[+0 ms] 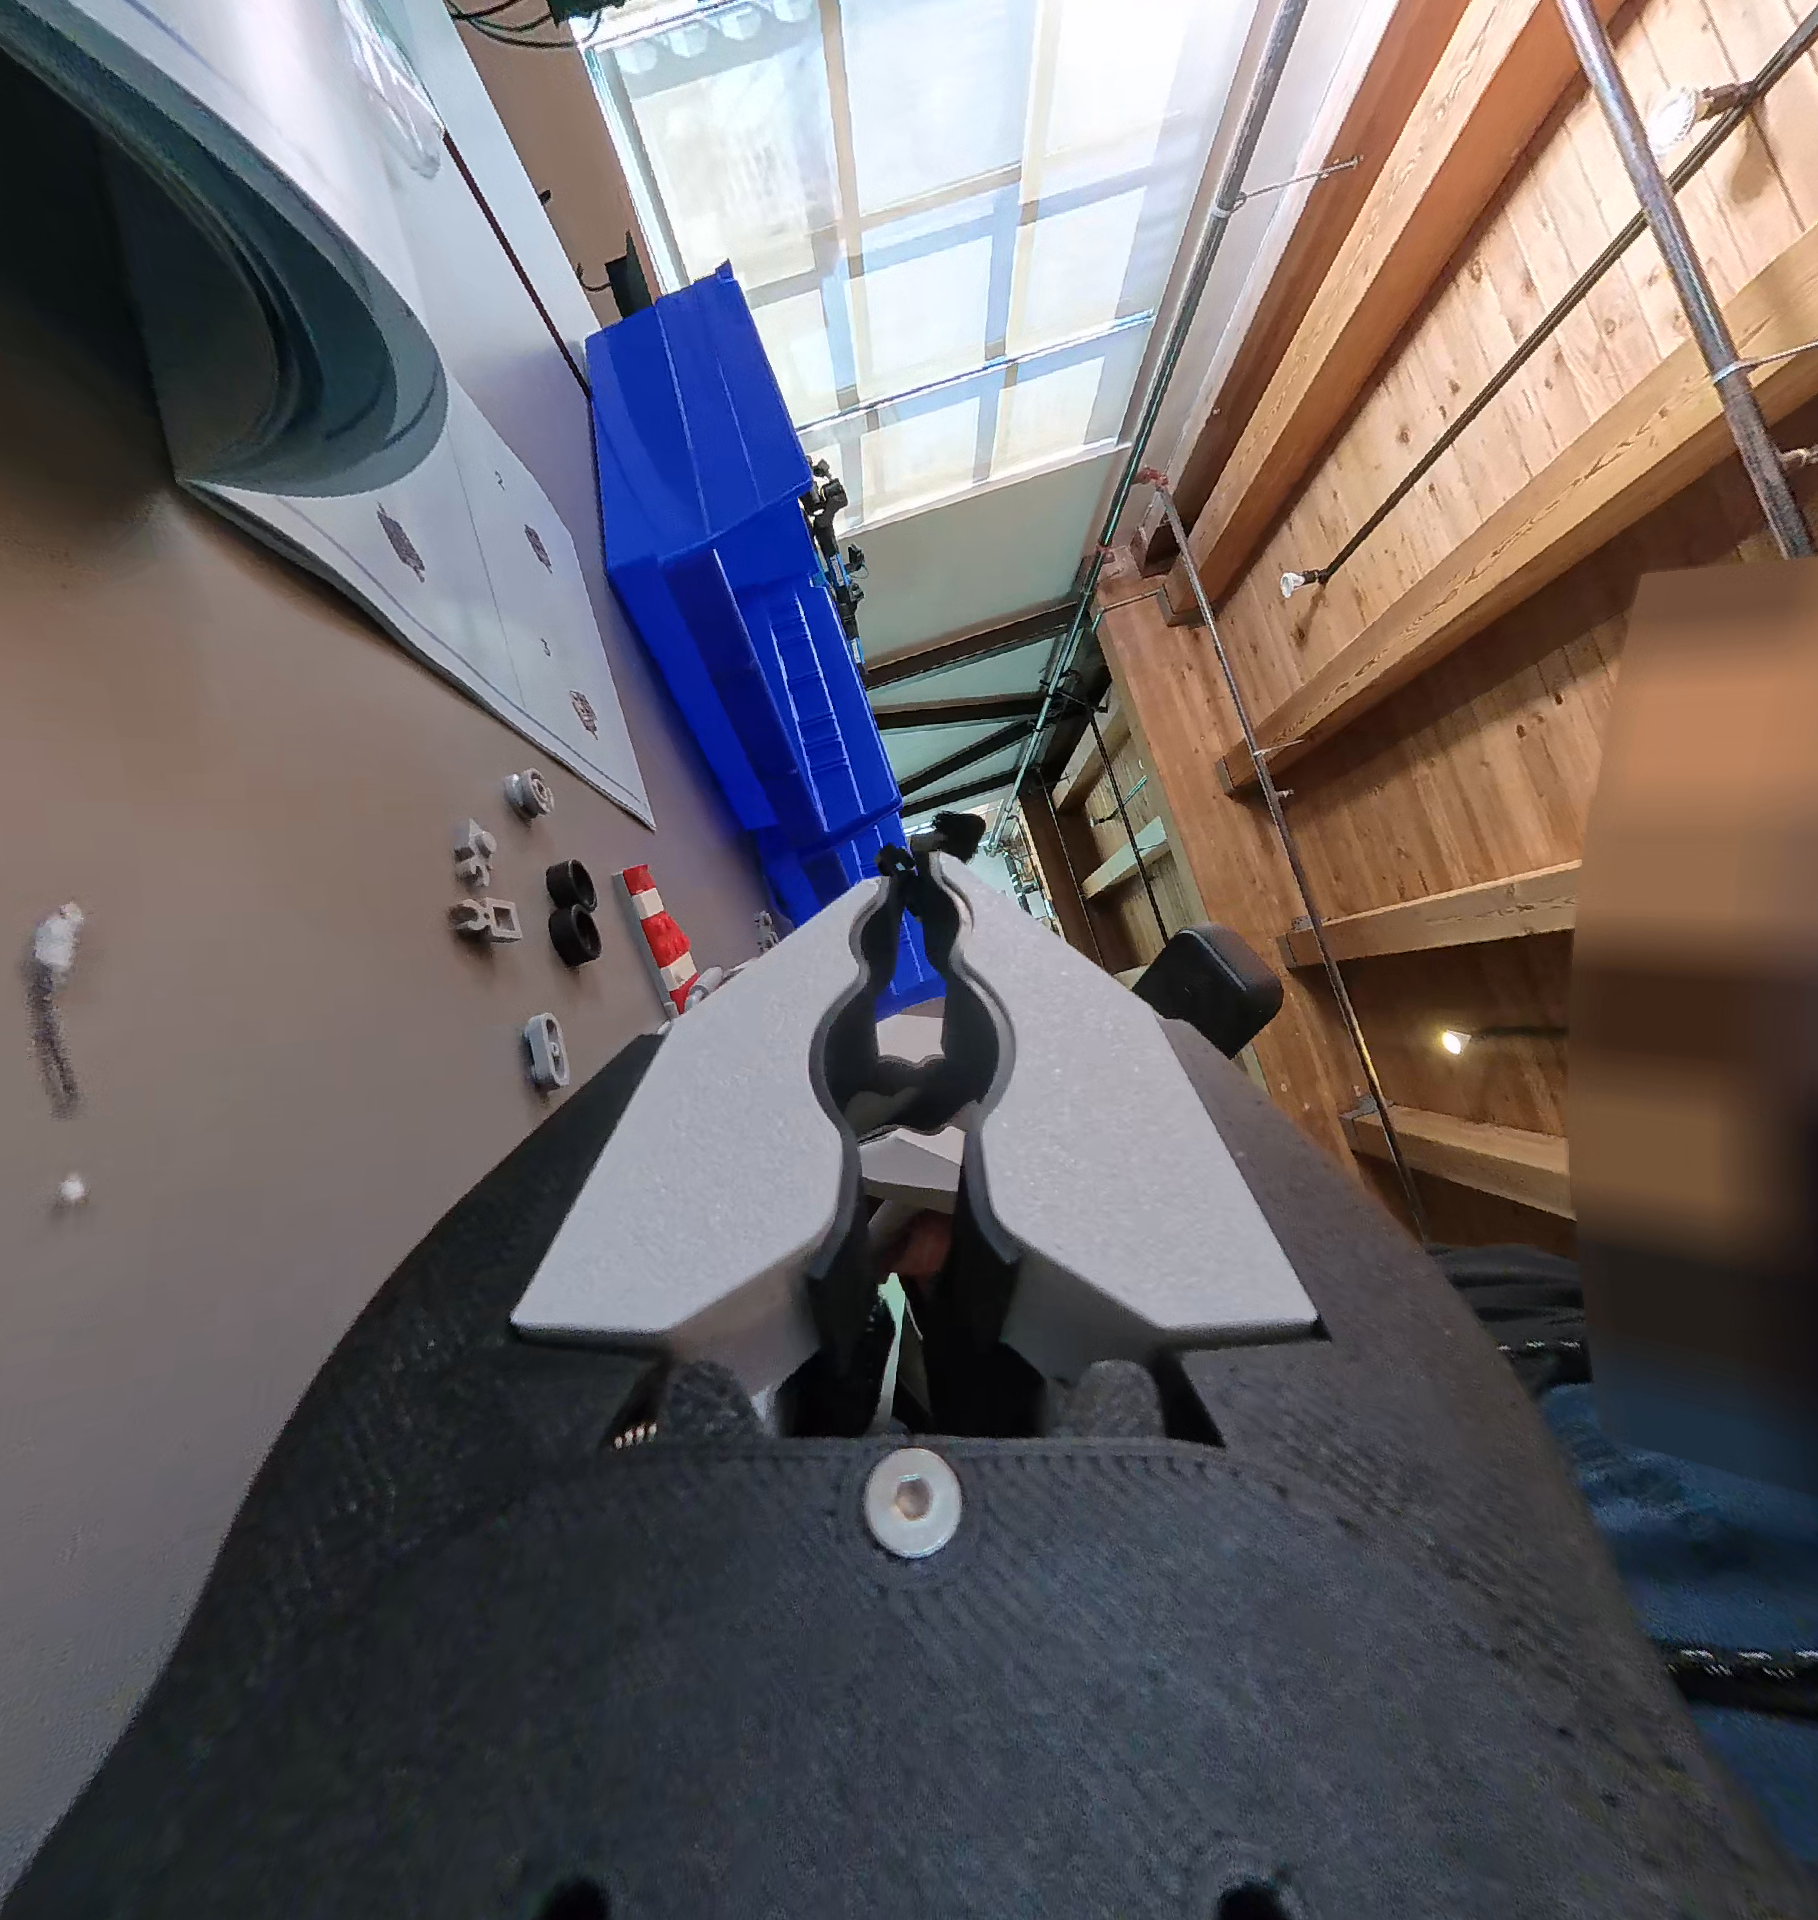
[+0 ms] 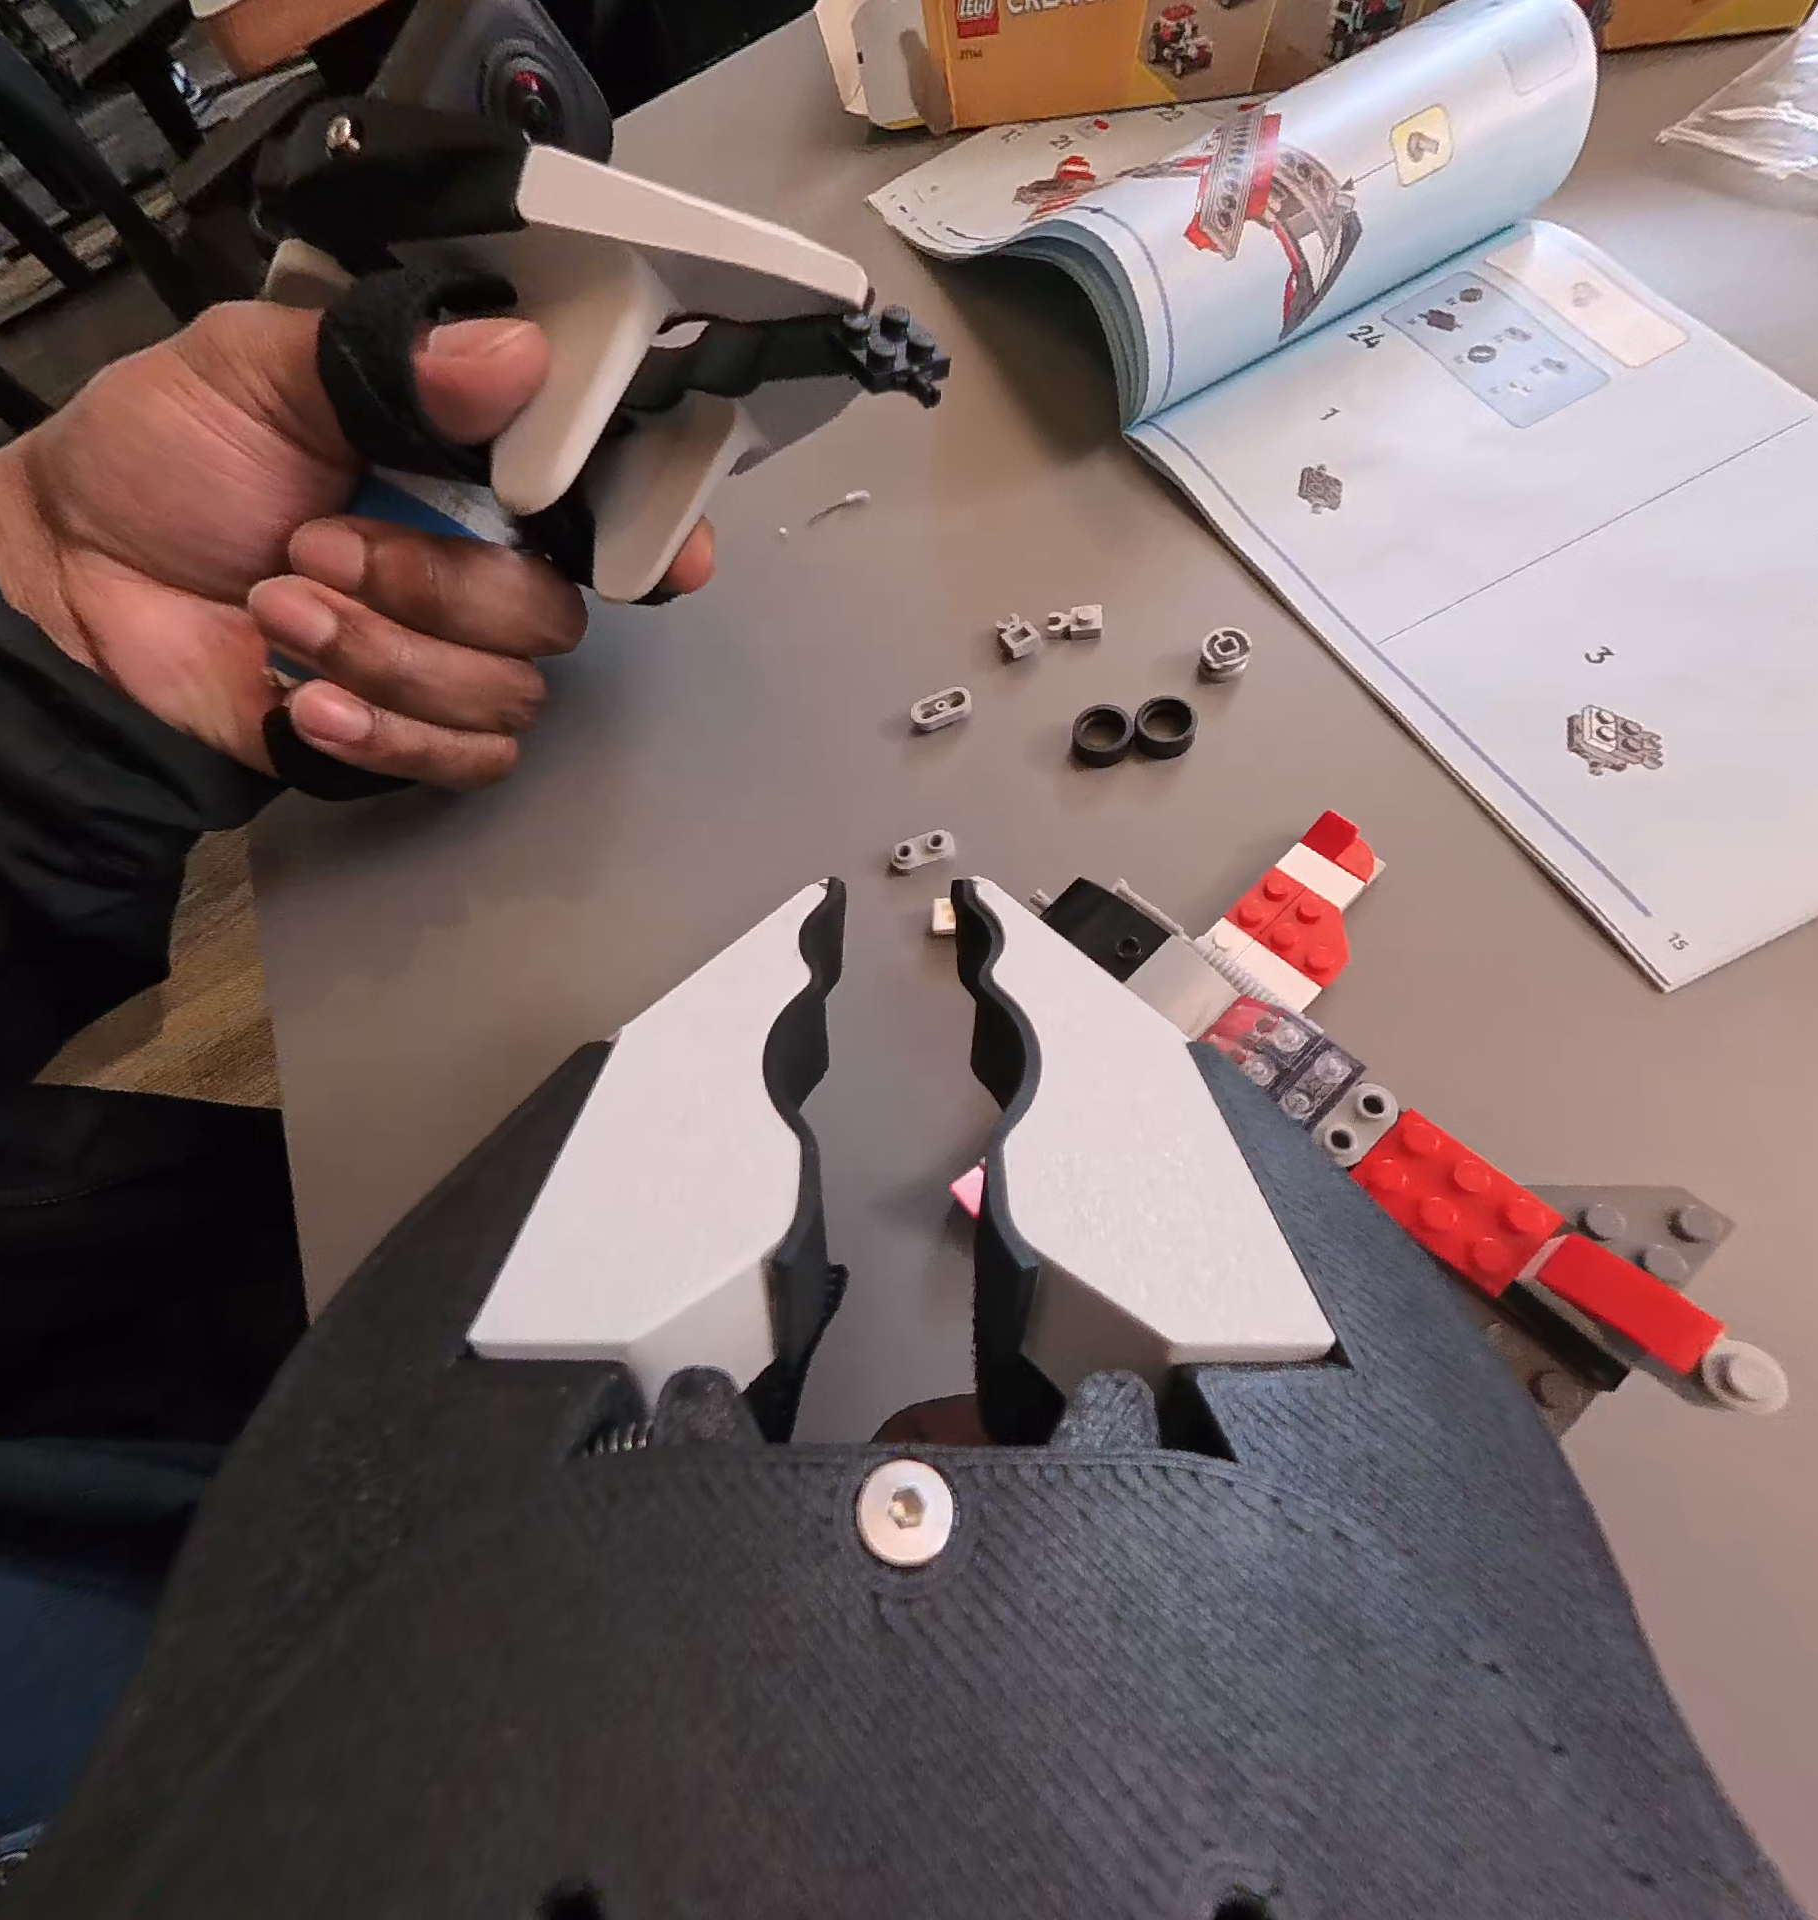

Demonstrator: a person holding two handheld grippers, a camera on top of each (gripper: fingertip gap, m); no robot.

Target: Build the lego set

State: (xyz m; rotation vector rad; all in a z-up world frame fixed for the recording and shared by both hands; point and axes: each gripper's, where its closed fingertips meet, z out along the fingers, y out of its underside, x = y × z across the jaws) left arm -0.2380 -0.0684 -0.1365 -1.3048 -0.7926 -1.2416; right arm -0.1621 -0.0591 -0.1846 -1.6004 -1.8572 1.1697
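right tool (image 2: 894, 899) narrowly parted, empty | left tool (image 2: 863, 332) clamps black plate (image 2: 900, 353), studs up

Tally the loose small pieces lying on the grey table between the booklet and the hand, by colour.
Small light grey plastic pieces: 5
Round black rubber tyres: 2
Total: 7
Not counted: the small black studded plate held in the left hand-held gripper.

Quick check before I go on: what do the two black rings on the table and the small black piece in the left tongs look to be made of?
The two black rings look like soft matte rubber: dull, rounded edges, no glint, probably tyres. The small black piece in the left tongs looks like hard moulded plastic: crisp studs with a slight sheen. Neither is certain from sight alone.
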